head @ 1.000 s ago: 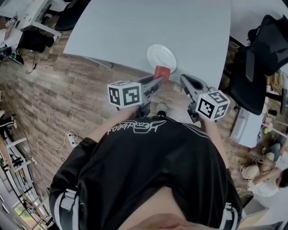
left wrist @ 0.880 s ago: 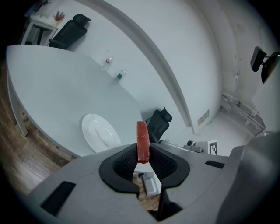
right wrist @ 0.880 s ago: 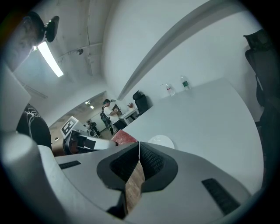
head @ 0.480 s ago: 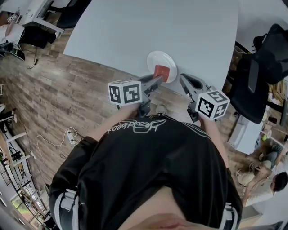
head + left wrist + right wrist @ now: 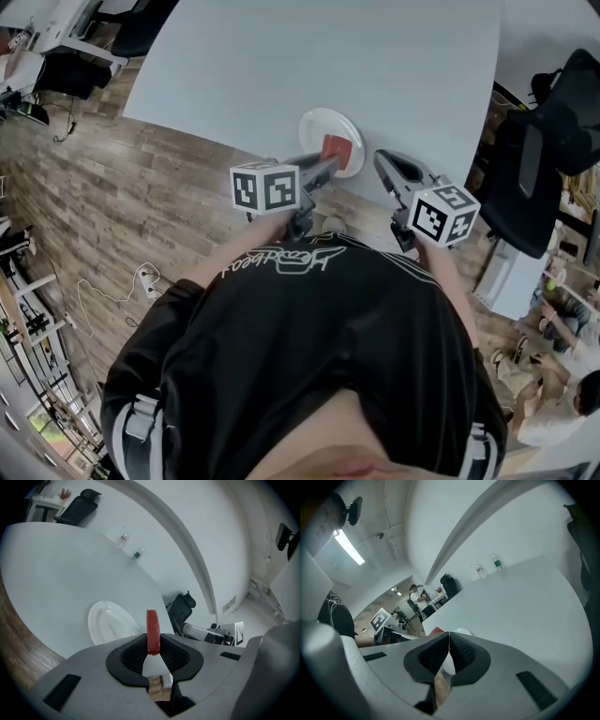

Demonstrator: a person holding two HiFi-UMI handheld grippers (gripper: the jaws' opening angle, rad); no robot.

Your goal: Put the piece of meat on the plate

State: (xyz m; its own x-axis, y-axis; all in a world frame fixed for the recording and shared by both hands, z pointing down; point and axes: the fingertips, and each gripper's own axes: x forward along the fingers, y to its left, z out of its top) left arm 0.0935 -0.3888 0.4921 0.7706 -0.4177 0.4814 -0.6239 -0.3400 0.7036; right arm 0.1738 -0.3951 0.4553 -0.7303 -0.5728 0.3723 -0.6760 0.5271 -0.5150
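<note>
**A:** One slab of meat (image 5: 336, 148), clamped edge-up in the left tongs (image 5: 328, 166), hanging over the near rim of the plate (image 5: 323, 122) at the table (image 5: 356, 56) edge.

**B:** And the right tongs (image 5: 382, 159)?

**A:** Pinched together on nothing, just beside the plate. From the left tongs' own camera, the plate sits down and left of the meat. I'd say lower it there and let go.

My left gripper (image 5: 330, 165) holds the red piece of meat (image 5: 336, 147) at its jaw tips, over the near part of the white plate (image 5: 317, 127). The plate sits on the pale table (image 5: 328, 56), close to its near edge. My right gripper (image 5: 382, 161) is just right of the plate, apart from it.
</note>
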